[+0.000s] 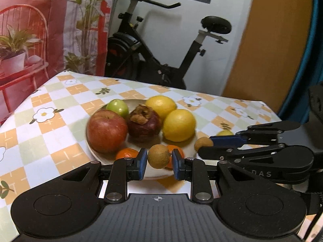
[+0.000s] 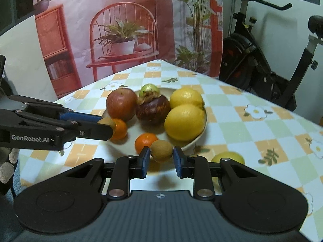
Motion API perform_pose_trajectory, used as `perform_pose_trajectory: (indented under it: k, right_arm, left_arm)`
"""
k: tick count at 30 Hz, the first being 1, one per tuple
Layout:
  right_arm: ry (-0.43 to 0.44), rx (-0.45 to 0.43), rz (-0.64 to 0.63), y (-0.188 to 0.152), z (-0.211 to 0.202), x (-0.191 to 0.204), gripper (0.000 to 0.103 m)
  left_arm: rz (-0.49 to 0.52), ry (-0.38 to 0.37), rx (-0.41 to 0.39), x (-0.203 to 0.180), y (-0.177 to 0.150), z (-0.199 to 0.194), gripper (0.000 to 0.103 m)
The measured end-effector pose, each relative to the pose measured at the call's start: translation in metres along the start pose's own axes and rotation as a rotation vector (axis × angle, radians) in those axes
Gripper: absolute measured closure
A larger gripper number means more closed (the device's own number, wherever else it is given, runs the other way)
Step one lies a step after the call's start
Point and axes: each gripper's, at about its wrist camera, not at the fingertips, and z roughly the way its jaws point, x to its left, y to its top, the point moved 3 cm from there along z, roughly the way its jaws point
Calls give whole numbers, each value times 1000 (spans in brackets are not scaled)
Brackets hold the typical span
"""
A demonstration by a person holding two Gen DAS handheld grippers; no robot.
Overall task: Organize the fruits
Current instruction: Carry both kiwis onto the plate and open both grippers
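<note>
My left gripper (image 1: 159,158) is shut on a small round brown fruit (image 1: 158,156), held over the near edge of the white plate (image 1: 150,142). My right gripper (image 2: 161,154) is shut on a second brown fruit (image 2: 162,150) at the plate's (image 2: 196,139) near rim. Each gripper shows in the other's view: the right gripper (image 1: 202,143) at the right, the left gripper (image 2: 107,125) at the left. The plate holds a red apple (image 2: 121,103), a dark mangosteen (image 2: 152,109), two lemons (image 2: 184,122), a green fruit (image 2: 149,88) and two small oranges (image 2: 145,141).
A small yellow fruit (image 2: 228,157) lies on the checked tablecloth (image 2: 242,125) right of the plate. An exercise bike (image 1: 161,50) stands behind the table's far edge, beside a printed backdrop (image 2: 125,30). A gloved hand (image 2: 8,161) shows at the left.
</note>
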Motion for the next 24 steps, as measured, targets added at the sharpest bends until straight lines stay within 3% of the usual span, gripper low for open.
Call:
perform_pose_trajectory:
  k: [12,24]
  right_arm:
    - [-69,36,-36,10,31,0,75]
    - [-82,32,4,8,31,-5,74]
  left_arm:
    - [48,13,38,1,-1,13,75]
    - [46,-4,75,2,-4,17,75]
